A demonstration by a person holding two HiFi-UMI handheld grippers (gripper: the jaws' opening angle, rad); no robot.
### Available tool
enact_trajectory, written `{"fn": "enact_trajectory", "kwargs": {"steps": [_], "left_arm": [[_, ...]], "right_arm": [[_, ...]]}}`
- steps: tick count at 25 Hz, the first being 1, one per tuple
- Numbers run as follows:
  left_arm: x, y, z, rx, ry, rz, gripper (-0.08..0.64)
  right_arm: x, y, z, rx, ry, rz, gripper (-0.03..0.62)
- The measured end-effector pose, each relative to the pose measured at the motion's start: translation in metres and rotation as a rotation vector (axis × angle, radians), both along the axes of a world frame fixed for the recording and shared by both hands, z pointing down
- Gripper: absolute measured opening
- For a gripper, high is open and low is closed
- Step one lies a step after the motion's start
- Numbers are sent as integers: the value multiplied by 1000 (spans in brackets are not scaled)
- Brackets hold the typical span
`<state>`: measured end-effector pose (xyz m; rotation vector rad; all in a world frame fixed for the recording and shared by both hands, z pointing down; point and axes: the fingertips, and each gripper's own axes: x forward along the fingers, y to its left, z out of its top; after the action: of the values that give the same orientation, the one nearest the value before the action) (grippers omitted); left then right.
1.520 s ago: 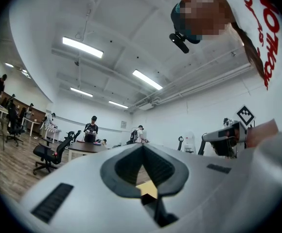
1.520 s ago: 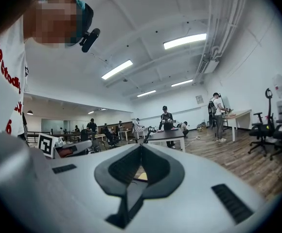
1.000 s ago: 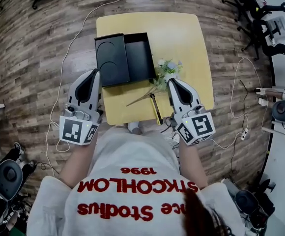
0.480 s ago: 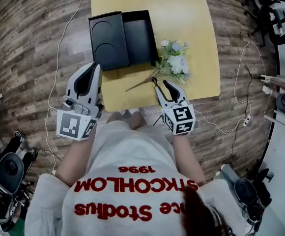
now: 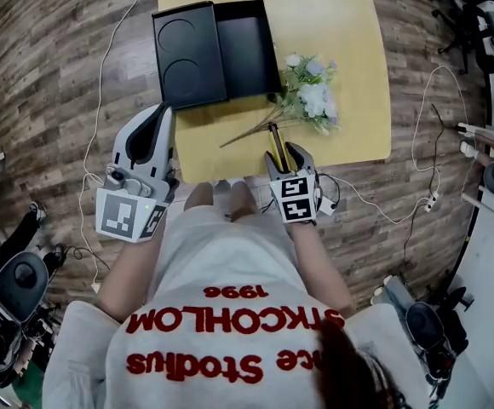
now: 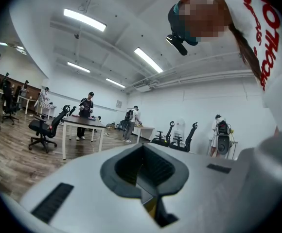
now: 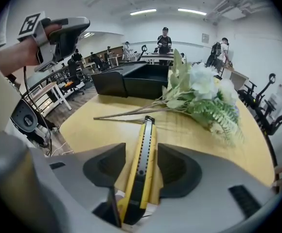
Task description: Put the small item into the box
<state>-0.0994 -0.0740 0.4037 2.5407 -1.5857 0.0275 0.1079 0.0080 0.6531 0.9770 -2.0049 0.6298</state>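
Note:
A yellow utility knife lies flat near the front edge of the yellow table. My right gripper points steeply down over it. Its jaws have just been opening, and they stand open with the knife between them and a gap on each side. The black box sits open at the table's back left, its lid beside it. My left gripper hangs shut and empty off the table's left side, pointing level.
A bunch of artificial flowers lies between the knife and the box, stems toward the left. Cables trail over the wooden floor around the table. Office chairs, desks and people stand farther off in the room.
My right gripper has dropped to the table's front edge and tipped downward, its jaws spreading around the knife. The left gripper has sunk a little.

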Motion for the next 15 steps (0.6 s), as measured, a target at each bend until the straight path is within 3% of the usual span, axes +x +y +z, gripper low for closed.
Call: {"fn": "enact_trajectory", "kwargs": {"steps": [5, 15], "left_arm": [[1, 0, 3, -4, 7, -3, 5], [-3, 3, -7, 19, 13, -18, 5]], "right_arm": [[0, 1, 1, -25, -7, 16, 123], [6, 4, -4, -22, -51, 29, 114]]}}
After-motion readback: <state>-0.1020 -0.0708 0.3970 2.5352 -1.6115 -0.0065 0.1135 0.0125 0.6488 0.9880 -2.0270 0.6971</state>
